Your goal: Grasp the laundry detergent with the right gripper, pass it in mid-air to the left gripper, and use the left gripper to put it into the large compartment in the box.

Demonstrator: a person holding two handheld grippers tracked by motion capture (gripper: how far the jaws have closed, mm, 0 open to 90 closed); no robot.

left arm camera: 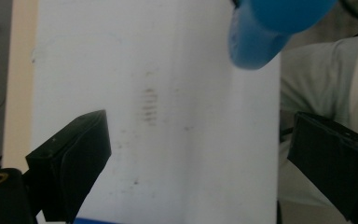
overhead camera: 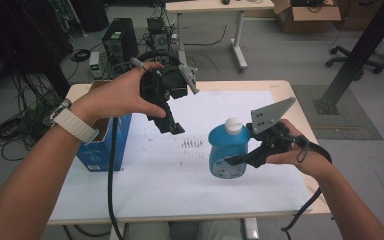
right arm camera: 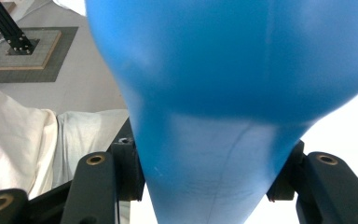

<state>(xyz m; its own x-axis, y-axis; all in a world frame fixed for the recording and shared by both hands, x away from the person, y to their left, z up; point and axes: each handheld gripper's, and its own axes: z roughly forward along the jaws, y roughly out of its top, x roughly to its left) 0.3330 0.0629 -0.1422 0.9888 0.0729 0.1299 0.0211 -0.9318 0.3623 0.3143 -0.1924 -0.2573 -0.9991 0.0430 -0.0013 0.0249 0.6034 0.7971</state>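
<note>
A blue plastic bottle (overhead camera: 227, 150) with a white cap (overhead camera: 233, 125) stands upright over the white sheet (overhead camera: 145, 170) on the table. My right gripper (overhead camera: 237, 159) is shut on the bottle's lower body from the right. In the right gripper view both jaws press the bottle (right arm camera: 228, 93) between them, around the right gripper's midpoint (right arm camera: 209, 182). My left gripper (overhead camera: 170, 125) hangs above the sheet to the bottle's left, pointing down, open and holding nothing. In the left gripper view, the left gripper (left arm camera: 200, 140) frames bare sheet, with the bottle (left arm camera: 256, 42) at the top.
An open blue cardboard box (overhead camera: 102, 145) sits at the table's left edge, under my left forearm. Faint dark smudges (overhead camera: 192, 143) mark the sheet. Beyond the table are a computer tower (overhead camera: 120, 40), cables, a desk leg (overhead camera: 238, 45) and a black frame post (overhead camera: 352, 65).
</note>
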